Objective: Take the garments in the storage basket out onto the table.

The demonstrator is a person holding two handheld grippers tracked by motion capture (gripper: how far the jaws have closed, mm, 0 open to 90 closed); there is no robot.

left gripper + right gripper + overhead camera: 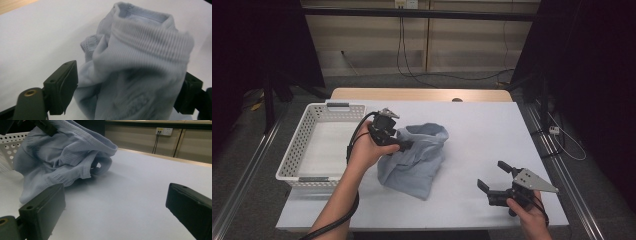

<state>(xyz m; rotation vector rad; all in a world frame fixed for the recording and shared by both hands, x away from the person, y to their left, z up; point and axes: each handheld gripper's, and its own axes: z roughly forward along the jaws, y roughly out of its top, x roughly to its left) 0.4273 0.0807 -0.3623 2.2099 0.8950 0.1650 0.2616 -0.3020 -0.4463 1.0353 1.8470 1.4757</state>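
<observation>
Left fingers [63, 87] spread wide around the pale blue garment [414, 160], apparently letting it go.

The left gripper [404, 146] has cloth bunched between its open fingers, though whether a pad touches is hard to tell; the right gripper [493, 176] gapes empty, well apart. The garment lies crumpled mid-surface [482, 130], just beside the white basket [297, 150], long axis running from near edge to far, ribbed collar at the far end. Next likely calls for a firmer regrasp and a carry into the basket.

Beige panelled wall [462, 35], grey floor [242, 150], dangling cables [404, 45], wall socket [164, 131]
</observation>
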